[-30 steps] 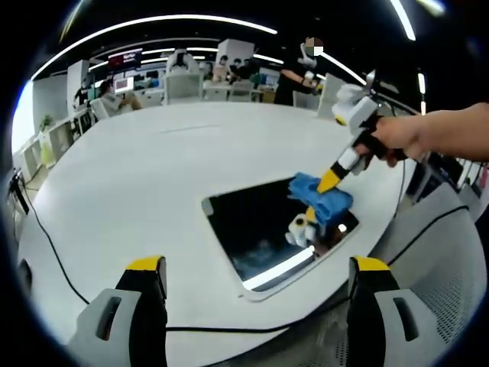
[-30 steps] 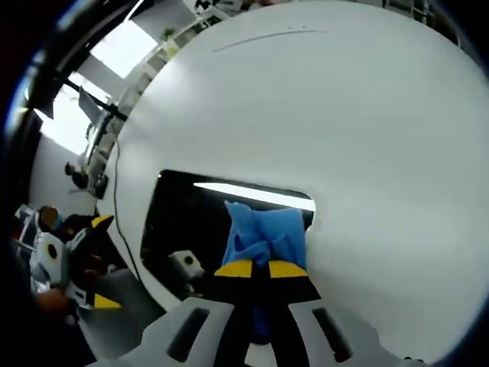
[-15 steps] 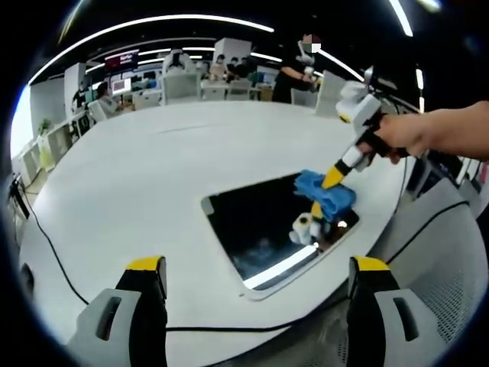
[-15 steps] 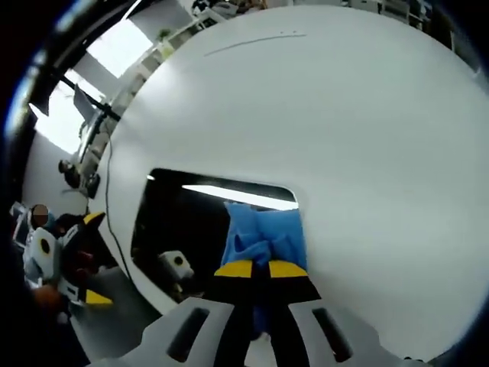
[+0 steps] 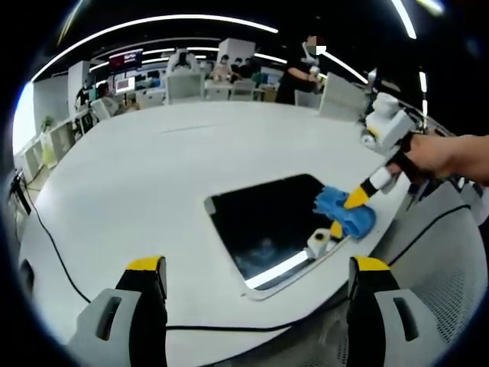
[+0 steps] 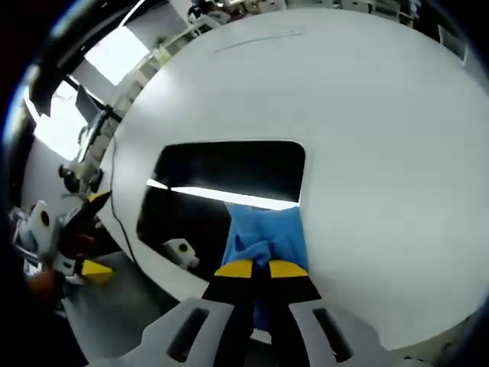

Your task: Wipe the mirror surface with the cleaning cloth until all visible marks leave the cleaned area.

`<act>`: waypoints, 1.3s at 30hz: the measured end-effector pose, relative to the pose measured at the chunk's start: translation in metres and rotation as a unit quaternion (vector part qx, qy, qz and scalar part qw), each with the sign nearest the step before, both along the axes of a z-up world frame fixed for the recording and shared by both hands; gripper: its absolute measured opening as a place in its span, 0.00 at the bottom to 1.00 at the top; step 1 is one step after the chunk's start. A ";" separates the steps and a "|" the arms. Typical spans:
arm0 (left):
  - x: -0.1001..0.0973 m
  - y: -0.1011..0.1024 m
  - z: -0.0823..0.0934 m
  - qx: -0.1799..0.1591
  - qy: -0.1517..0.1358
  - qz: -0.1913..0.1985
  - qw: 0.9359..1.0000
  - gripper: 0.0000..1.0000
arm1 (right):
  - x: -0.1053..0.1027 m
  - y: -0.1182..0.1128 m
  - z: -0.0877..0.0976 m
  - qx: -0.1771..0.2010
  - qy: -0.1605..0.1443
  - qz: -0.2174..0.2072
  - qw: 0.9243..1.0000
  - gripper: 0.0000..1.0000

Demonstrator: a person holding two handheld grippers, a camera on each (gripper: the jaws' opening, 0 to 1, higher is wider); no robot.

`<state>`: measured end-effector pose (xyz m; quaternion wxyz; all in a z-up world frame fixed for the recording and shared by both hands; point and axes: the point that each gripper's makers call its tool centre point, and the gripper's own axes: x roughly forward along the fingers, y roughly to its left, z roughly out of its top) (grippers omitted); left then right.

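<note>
A large white round table (image 5: pixel 153 176) is seen carrying a dark rectangular mirror (image 5: pixel 263 222), laid flat near its edge. A blue cloth (image 5: pixel 345 214) is pressed onto one corner of the mirror, and a black cable (image 5: pixel 53 252) is draped across the table's rim.

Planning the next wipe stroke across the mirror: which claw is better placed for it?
Right. The right claw is shut on the cloth, which already rests at the mirror edge. The left claw is open, holds nothing and hangs back off the mirror.
</note>
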<state>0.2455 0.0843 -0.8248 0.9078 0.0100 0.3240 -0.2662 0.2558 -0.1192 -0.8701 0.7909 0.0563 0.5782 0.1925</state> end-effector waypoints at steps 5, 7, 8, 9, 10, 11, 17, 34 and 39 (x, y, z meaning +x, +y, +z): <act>-0.001 -0.001 -0.001 0.000 0.003 -0.002 1.000 0.99 | -0.010 0.000 0.000 0.000 0.003 -0.001 1.000 0.00; -0.001 -0.001 -0.001 0.001 0.003 -0.003 1.000 0.99 | -0.008 0.000 0.000 -0.002 0.002 0.001 1.000 0.00; -0.001 -0.001 -0.001 0.001 0.003 -0.004 1.000 0.99 | -0.008 0.001 0.000 -0.005 0.002 0.009 1.000 0.00; -0.002 -0.001 -0.001 0.001 0.003 -0.004 1.000 0.99 | -0.008 0.002 0.000 -0.007 0.003 0.011 1.000 0.00; -0.002 -0.001 -0.001 0.001 0.004 -0.004 1.000 0.99 | -0.007 0.002 0.000 -0.009 0.008 0.007 1.000 0.00; -0.002 -0.001 -0.001 0.002 0.003 -0.004 1.000 0.99 | -0.008 0.004 0.000 -0.010 0.009 0.015 1.000 0.00; -0.001 -0.001 -0.001 0.002 0.001 -0.005 1.000 0.99 | -0.006 0.013 -0.001 -0.021 0.011 0.006 1.000 0.00; 0.000 -0.006 0.006 0.016 -0.033 -0.033 0.999 0.99 | -0.005 0.103 -0.001 -0.010 0.027 0.055 0.998 0.00; -0.001 -0.007 0.005 0.009 -0.026 -0.031 0.999 0.99 | -0.003 0.130 -0.001 0.003 0.030 0.069 0.997 0.00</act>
